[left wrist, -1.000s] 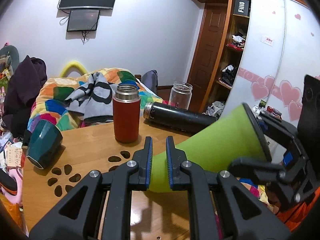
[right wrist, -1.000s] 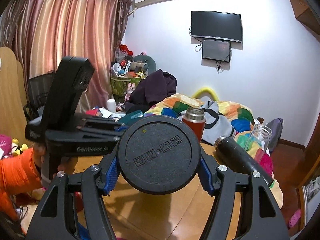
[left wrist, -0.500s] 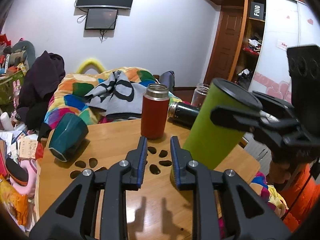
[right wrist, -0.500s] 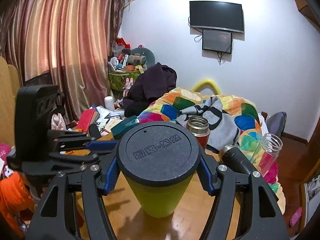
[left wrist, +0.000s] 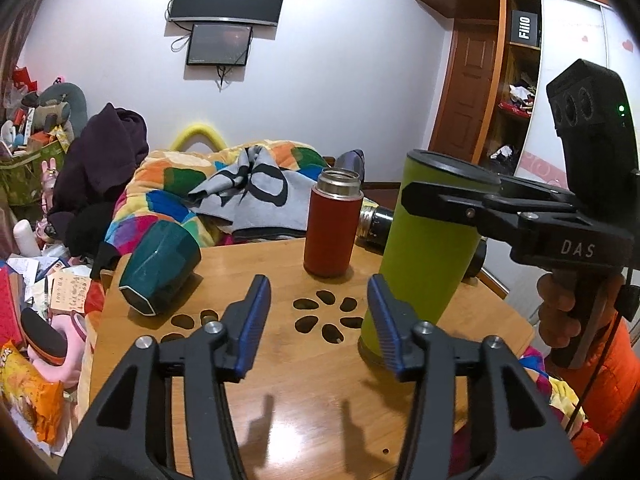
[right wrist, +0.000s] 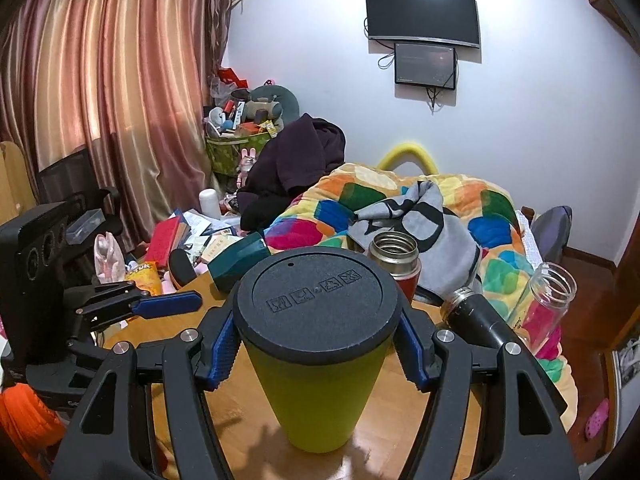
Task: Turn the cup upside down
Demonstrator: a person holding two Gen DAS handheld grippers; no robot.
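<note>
Cup stands on the wooden surface, black flat end up, narrower green end down, so it reads as already inverted. Right gripper is clamped on it just under the black cap, blue pads pressed on both sides of the green wall. Left gripper sits just beside the cup with its jaws wide apart, holding nothing; its right pad is near the cup's foot, can't tell if it touches.

Handling, my guess: rigid plastic or steel tumbler, light if empty, smooth tapered wall, so a grip low down could slide. The cap overhangs the wall, which gives the pads a lip to catch, so under the cap is the best hold. Tall on a narrow foot, so tippy; release straight back, no side drag.

Behind it: red flask upright, black flask lying on its side, teal mug on its side to the left, glass jar at the far edge.
</note>
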